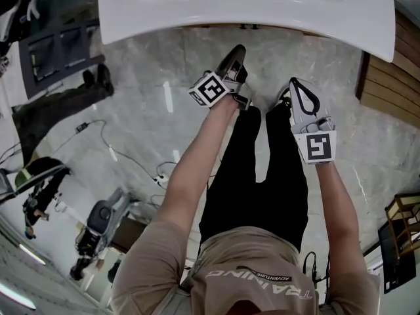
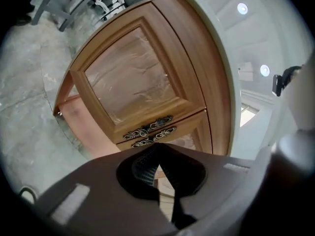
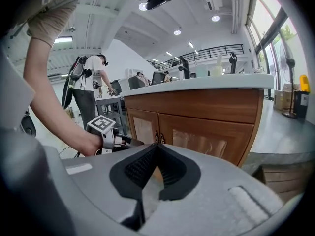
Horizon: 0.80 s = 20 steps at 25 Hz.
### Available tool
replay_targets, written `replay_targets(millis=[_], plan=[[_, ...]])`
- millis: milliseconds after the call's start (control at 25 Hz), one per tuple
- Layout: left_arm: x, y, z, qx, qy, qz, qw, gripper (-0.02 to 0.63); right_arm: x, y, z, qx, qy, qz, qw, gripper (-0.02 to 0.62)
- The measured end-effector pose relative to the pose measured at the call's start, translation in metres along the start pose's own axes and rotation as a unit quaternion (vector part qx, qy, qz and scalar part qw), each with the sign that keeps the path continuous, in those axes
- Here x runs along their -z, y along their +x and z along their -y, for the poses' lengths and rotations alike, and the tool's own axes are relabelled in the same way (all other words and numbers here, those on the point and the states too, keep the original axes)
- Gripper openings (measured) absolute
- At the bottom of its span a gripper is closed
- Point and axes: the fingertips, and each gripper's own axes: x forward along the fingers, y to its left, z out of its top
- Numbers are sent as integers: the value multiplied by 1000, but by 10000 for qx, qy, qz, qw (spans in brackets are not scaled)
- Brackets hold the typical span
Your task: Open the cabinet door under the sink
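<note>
A big open workspace, more lab than home: monitors (image 3: pixel 158 76), a mezzanine railing (image 3: pixel 206 49), cables (image 1: pixel 104 135) across the marble floor (image 1: pixel 151 64), one freestanding sink cabinet (image 3: pixel 211 132).

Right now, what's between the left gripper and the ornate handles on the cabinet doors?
Nothing. In the left gripper view, the shut left gripper points at the ornate handles, and the short stretch between them is bare.

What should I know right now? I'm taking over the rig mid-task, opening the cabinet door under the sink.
Left tool: shut, empty, nose close to the door handles.
Right tool: shut, empty, farther back, facing the cabinet doors.
Done: nothing yet; both doors closed under the white counter.
Left: open a tool, grip a handle, pull the door out.
</note>
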Motion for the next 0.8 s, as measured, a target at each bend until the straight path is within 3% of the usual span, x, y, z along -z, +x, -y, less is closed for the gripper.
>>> replay_targets(millis=[120,200,280,800], plan=[[-11,4,-16,-53,-414,377,9984,15,5,5,1,91,227,7,9997,2],[-16,10,-14,227,-1244,776,9889,14,8,5,3,180,272,-4,9995,2],[-19,14,-15,341,-1678,1003,9801,14,9,4,5,276,261,8,9993,2],[-21,30,-27,441,-1896,1316,9720,28,17,-2,25,500,546,32,9972,2]])
